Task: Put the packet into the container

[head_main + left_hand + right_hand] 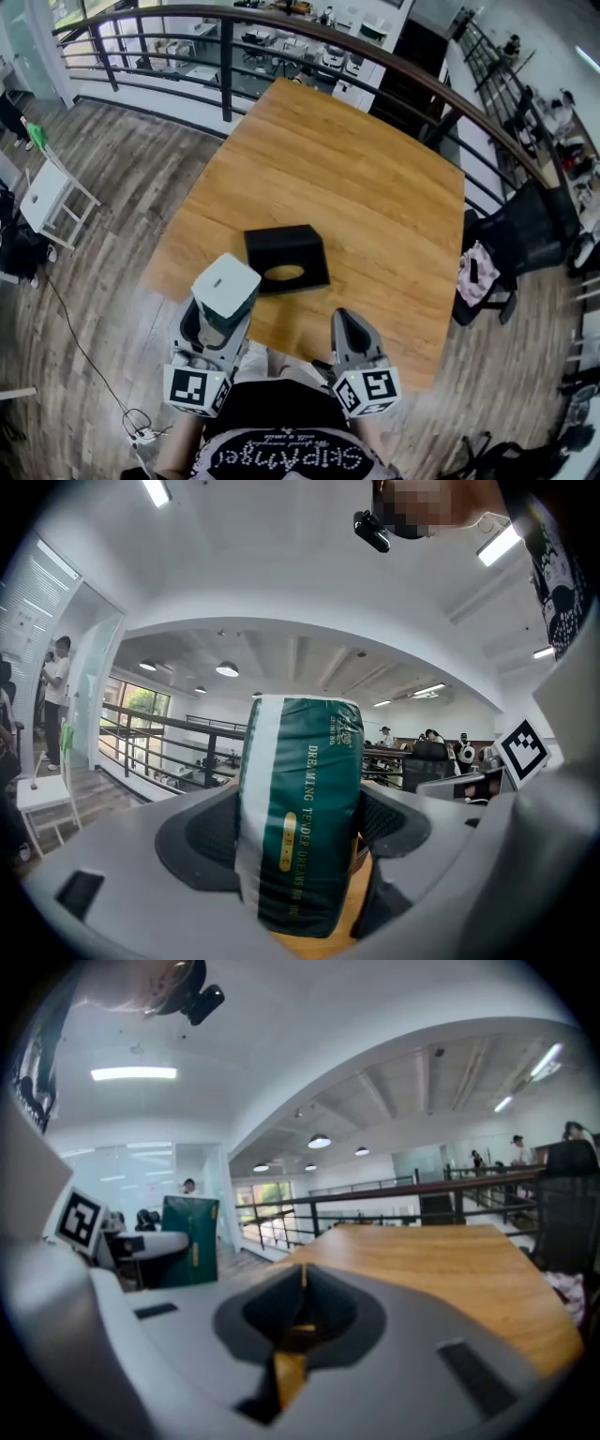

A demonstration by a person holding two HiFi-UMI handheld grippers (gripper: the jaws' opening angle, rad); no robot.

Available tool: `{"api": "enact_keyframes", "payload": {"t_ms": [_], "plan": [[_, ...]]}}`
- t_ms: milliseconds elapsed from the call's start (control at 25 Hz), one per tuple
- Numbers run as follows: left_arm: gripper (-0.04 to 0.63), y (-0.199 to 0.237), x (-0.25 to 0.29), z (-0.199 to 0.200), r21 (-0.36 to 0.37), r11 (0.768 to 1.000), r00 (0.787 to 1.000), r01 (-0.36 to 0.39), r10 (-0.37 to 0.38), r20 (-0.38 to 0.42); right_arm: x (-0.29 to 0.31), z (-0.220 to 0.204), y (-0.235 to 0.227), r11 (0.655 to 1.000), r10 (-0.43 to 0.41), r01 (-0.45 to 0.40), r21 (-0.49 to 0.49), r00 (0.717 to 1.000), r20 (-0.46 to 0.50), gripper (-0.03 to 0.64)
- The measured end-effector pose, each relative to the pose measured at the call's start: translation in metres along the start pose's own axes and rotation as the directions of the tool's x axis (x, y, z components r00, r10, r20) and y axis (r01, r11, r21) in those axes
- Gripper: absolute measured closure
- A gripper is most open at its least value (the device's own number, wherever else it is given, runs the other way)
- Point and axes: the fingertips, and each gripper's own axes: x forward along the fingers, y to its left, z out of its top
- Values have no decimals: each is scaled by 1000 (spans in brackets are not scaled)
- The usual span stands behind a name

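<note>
Head view: pinched upright in left gripper [217, 328], packet [226, 284], about over near edge of table [356, 178], just short of black container [281, 246] by same edge. Right gripper [349, 323] alongside, pressed together, empty.
Left gripper view: clamped on packet mid-body. Green wrap, white stripe, reads "DREAMING TENDER DREAMS"; smaller print unreadable.
Right gripper view: closed on nothing.
Next, probably: align narrow end with oval top opening, lower straight, release only once seated.

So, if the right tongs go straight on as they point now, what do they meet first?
The way looks free: the right tongs point over the table, right of the black container. Beyond it stands the railing, but depth is unclear.
</note>
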Motion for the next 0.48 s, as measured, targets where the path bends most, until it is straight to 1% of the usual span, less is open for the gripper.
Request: {"api": "enact_keyframes", "payload": {"t_ms": [200, 480], "plan": [[210, 13, 16, 1, 9, 999, 999, 37, -37, -12, 14, 3, 5, 999, -26, 26, 21, 1000, 14, 583], [210, 23, 25, 4, 0, 998, 998, 58, -58, -12, 25, 4, 10, 999, -39, 39, 23, 999, -1, 583]]}}
